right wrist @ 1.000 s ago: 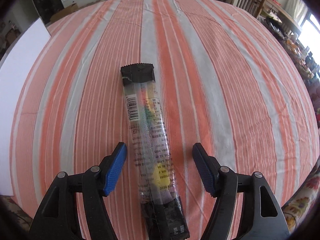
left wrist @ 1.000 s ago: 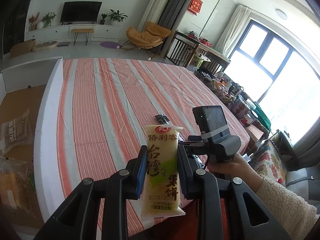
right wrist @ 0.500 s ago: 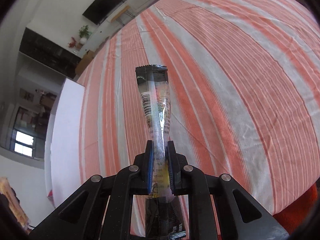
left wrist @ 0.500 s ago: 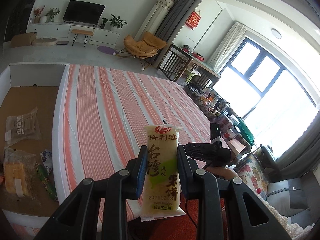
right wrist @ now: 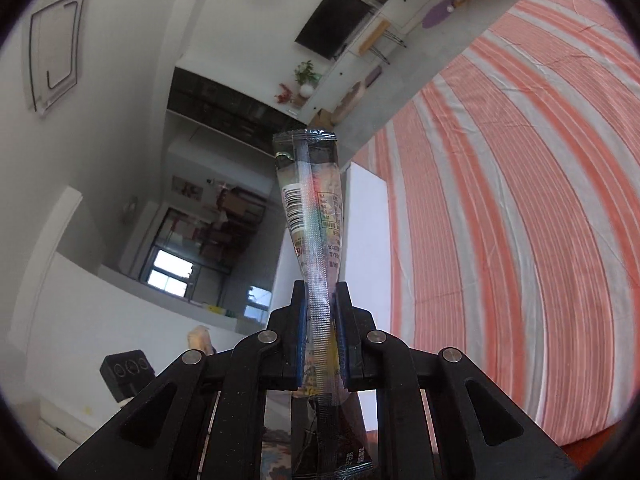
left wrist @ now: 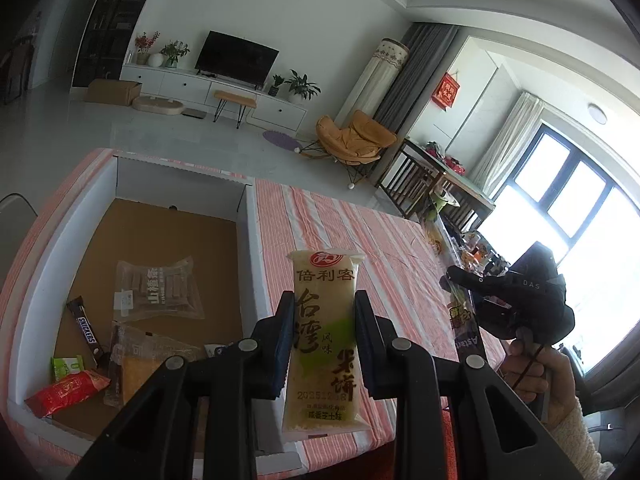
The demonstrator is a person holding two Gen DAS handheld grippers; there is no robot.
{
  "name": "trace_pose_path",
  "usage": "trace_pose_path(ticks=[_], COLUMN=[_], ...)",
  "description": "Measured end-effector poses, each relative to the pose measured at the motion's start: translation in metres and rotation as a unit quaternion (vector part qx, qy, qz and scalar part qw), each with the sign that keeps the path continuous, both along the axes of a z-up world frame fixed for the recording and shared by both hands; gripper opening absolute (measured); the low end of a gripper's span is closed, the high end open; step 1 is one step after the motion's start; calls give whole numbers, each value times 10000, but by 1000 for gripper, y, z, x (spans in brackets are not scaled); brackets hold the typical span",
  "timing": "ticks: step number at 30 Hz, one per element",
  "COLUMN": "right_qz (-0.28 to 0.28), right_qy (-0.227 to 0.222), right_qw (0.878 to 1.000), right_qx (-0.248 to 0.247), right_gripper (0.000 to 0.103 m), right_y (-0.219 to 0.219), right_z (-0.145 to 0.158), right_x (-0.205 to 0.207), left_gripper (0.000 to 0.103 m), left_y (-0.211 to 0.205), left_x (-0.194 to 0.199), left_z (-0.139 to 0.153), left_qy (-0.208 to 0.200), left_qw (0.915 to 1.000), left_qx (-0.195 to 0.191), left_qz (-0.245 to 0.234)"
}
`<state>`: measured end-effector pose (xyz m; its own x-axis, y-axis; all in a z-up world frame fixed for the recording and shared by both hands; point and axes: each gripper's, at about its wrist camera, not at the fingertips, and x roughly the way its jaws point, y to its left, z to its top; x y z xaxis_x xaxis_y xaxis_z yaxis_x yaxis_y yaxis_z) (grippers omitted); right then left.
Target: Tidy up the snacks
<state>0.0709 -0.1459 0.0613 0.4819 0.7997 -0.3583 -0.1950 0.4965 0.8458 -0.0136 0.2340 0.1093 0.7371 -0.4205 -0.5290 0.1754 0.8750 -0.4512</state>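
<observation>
Lifted off the tablecloth point(right wrist: 520, 200), right tongs point(right wrist: 322, 336) clench a clear packet point(right wrist: 314, 216); left tongs point(left wrist: 324, 344) grip a rice cracker point(left wrist: 325, 344).

pale yellow-green rice cracker pack point(left wrist: 325, 336), orange-and-white striped tablecloth point(left wrist: 360, 236), white box point(left wrist: 250, 216).

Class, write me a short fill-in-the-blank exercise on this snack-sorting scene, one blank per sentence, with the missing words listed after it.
1. The left gripper clamps a pale ____ snack packet.
2. The right gripper is shut on a long ____ wrapper.
3. The Snickers bar lies inside the ____.
4. The tablecloth has orange and white ____.

Missing words: yellow; clear; box; stripes
</observation>
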Motion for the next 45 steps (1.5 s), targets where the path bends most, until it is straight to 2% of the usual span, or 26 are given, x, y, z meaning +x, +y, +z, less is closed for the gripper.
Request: trace_pose_path(ticks=[4, 7, 12, 14, 15, 16, 18, 19, 21, 26, 28, 30, 31, 33, 35, 39, 45], right_qz=[464, 715, 943, 1023, 1035, 982, 836, 742, 721, 533, 474, 463, 455, 395, 298, 203, 245], right_qy=[-146, -115, -1, 60, 107, 175, 242, 231, 154, -531, -776, -893, -913, -928, -940, -956, -1002], right_qw=[9988, 9973, 9942, 9920, 9901, 9879, 9849, 9829, 9765, 9582, 9449, 9307, 9243, 9153, 9120, 9065, 8969], right_qx=[1, -119, -519, -740, -947, -1187, -1496, -1669, -2023, -2759, -3145, -3517, -3678, -3898, -3982, -4107, -4300], right_gripper=[13, 13, 14, 19, 27, 49, 73, 73, 73, 74, 80, 81, 81, 82, 82, 82, 82], right_y=[60, 99, 159, 177, 185, 190, 191, 188, 188, 178, 176, 176, 176, 173, 170, 166, 173], right_z=[19, 18, -8, -24, -32, -39, -50, -53, -54, -39, -31, -27, -26, -26, -26, -25, -20], right_x=[16, 26, 51, 57, 59, 61, 60, 58, 62, 44, 35, 26, 22, 16, 8, -2, -22], left_gripper=[28, 28, 28, 28, 35, 42, 86, 90, 91, 94, 96, 103, 103, 103, 103, 103, 103], left_y=[37, 55, 70, 70, 68, 66, 61, 58, 48, 23, 16, 14, 14, 11, 9, 6, 8], left_x=[14, 23, 33, 37, 39, 40, 40, 38, 36, 34, 30, 25, 22, 17, 12, 11, 11], left_z=[-28, -49, -81, -91, -96, -101, -106, -107, -106, -93, -83, -72, -68, -62, -59, -61, -71], left_qy=[291, 475, 735, 877, 943, 990, 993, 910, 705, 329, 95, -29, -39, 2, 89, 497, 918], left_qw=[9986, 9958, 9904, 9865, 9831, 9800, 9743, 9724, 9678, 9498, 9458, 9453, 9441, 9416, 9406, 9447, 9328], left_qx=[44, 243, 562, 777, 970, 1158, 1494, 1632, 1959, 2696, 2787, 2721, 2700, 2699, 2678, 2548, 2742], left_qz=[444, 750, 1030, 1148, 1232, 1277, 1362, 1400, 1415, 1550, 1665, 1797, 1892, 2013, 2086, 2002, 2151])
